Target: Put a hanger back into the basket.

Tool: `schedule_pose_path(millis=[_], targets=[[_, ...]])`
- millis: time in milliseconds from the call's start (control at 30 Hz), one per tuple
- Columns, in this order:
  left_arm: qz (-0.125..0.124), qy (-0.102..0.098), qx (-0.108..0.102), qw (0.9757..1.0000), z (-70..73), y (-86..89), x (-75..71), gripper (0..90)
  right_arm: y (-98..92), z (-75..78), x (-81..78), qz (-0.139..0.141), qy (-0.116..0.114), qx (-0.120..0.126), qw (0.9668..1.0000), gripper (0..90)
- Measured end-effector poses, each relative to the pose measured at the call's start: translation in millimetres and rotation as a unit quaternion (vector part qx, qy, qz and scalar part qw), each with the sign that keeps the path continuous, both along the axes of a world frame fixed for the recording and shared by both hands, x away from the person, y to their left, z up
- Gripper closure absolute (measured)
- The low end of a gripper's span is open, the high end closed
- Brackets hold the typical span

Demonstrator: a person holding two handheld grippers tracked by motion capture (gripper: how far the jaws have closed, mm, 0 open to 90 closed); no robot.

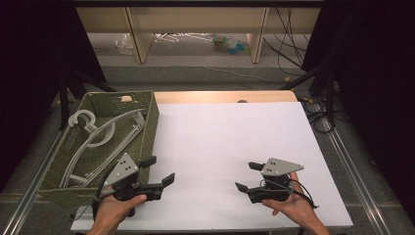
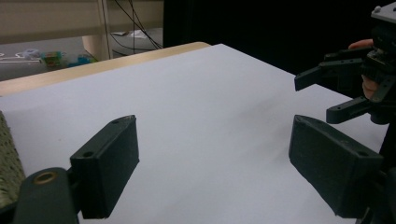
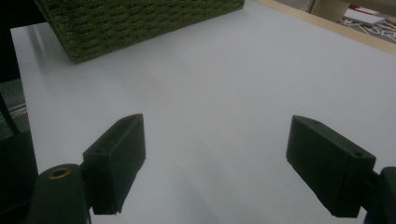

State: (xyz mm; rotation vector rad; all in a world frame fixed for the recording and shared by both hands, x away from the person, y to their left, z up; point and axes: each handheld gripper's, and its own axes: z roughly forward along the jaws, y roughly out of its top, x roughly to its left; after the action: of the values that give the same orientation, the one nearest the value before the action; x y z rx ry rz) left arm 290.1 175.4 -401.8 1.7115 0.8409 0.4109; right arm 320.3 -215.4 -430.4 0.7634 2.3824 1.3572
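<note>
Left gripper point(image 1: 157, 169) and right gripper point(image 1: 248, 176) hover over the white table point(image 1: 220, 142), jaws wide, empty. Hangers point(image 1: 105, 134) lie in the basket point(image 1: 151, 117), just left of the left gripper: probably light, stiff, slippery plastic, tangle-prone; best gripped at a straight bar. Beyond the basket: shelf legs, floor clutter.

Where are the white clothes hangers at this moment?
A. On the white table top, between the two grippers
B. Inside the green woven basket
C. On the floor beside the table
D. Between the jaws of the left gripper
B: the white hangers lie inside the green woven basket at the table's left side; both grippers' jaws hold nothing.
</note>
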Motion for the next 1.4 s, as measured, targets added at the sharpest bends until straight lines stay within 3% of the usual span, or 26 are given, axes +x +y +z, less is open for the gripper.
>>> schedule_pose_path(millis=[233, 300, 500, 667, 733, 900, 1167, 1267, 1333, 1400], targets=[[-0.003, -0.007, 0.030, 0.9995, -18.2, -9.6, -3.8, 15.9, -0.1, 0.2, -0.9, 0.001, -0.001, -0.001, 1.0000, 20.1], [0.000, 0.004, 0.031, 0.9995, -24.1, -12.6, -6.2, 16.0, 0.3, -0.1, -1.4, 0.002, 0.001, 0.001, 1.0000, 20.0], [-0.017, -0.007, 0.049, 0.9986, -33.0, -15.1, -9.5, 16.0, -0.3, -3.4, -5.7, -0.002, -0.005, -0.001, 1.0000, 18.9], [-0.013, -0.002, 0.042, 0.9990, -38.5, -12.9, -13.4, 16.0, -0.5, -5.6, -17.1, -0.009, 0.000, -0.003, 1.0000, 18.1], [-0.012, -0.002, 0.048, 0.9988, -38.5, -11.4, -16.1, 16.0, -0.6, -5.7, -22.9, -0.004, 0.001, -0.002, 1.0000, 18.2], [-0.013, -0.006, 0.034, 0.9993, -37.3, -10.2, -16.2, 16.0, -1.6, -6.0, -34.7, 0.001, 0.003, -0.002, 1.0000, 17.9], [-0.015, -0.007, 0.026, 0.9995, -36.7, -10.7, -15.7, 15.9, -3.3, -5.8, -34.2, -0.006, -0.001, -0.002, 1.0000, 17.9], [-0.017, -0.008, 0.031, 0.9993, -36.3, -10.9, -16.6, 15.9, -3.1, -5.1, -33.9, -0.002, 0.003, 0.000, 1.0000, 17.9], [-0.022, -0.014, 0.037, 0.9990, -35.9, -10.1, -15.7, 15.9, -3.0, -5.2, -33.5, -0.008, -0.013, 0.002, 0.9999, 18.0], [-0.022, -0.014, 0.035, 0.9990, -35.7, -9.7, -15.5, 15.9, -3.6, -4.5, -33.9, -0.008, -0.006, -0.001, 1.0000, 18.0]])
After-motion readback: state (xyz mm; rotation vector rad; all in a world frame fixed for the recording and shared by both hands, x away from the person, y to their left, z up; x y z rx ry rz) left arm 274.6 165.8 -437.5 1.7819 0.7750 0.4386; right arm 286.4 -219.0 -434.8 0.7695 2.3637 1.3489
